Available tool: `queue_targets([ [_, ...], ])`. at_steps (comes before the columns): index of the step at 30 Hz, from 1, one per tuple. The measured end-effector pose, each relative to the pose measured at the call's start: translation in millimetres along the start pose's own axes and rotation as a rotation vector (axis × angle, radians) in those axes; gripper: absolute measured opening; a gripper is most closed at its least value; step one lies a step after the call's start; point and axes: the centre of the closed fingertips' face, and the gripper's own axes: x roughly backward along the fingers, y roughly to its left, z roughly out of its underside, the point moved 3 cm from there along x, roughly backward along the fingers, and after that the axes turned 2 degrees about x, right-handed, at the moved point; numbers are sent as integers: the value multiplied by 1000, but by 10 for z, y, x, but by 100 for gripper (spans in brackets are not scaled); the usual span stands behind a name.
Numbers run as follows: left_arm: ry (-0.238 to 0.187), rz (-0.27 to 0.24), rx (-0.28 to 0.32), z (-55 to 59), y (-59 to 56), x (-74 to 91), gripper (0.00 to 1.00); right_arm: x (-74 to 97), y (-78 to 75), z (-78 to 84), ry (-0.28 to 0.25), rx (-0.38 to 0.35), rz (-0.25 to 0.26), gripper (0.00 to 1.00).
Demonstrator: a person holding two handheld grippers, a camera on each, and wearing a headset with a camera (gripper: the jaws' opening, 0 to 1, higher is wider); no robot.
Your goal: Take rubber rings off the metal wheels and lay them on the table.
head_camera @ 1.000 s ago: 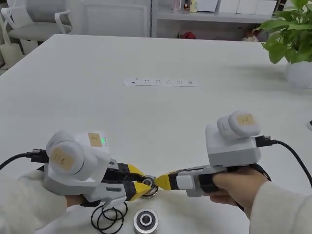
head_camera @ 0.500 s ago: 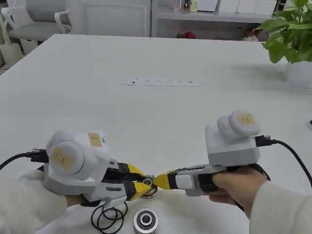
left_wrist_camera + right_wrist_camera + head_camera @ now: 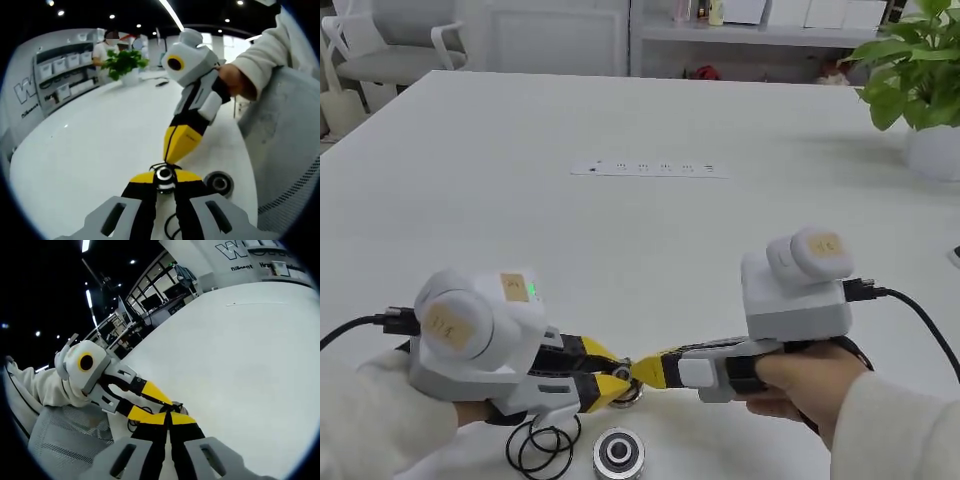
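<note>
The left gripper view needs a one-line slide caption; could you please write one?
Left gripper clamps a metal wheel; the right gripper, tips closed, meets its rim.

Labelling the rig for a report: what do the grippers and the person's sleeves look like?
The left gripper and right gripper match: white-grey bodies, black fingers with yellow tips, tan stickers, black cables. The sleeves are white.

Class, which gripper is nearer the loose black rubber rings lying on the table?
Left. The left gripper, clamping a metal wheel, sits right beside the rubber rings; the right gripper meets that wheel from the far side.
</note>
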Motion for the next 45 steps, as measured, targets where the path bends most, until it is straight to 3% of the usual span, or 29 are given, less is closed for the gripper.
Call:
queue_targets([
  [8, -1, 1, 1, -1, -1, -3, 14, 2, 18, -15, -10, -1, -12, 0],
  [12, -1, 1, 1, -1, 0, -4, 14, 1, 56, -63, -44, -9, -40, 0],
  [25, 1, -2, 10, -1, 1, -12, 14, 44, -52, -21, -29, -36, 4, 0],
  [36, 54, 0, -19, -41, -16, 31, 17, 52, -54, -9, -25, -45, 5, 0],
  [41, 49, 3, -56, -155, -61, 107, 25, 83, -48, -47, -41, -56, 0, 0],
  [45, 16, 5, -69, -302, -69, 216, 32, 138, -64, -111, -72, -73, 5, 0],
])
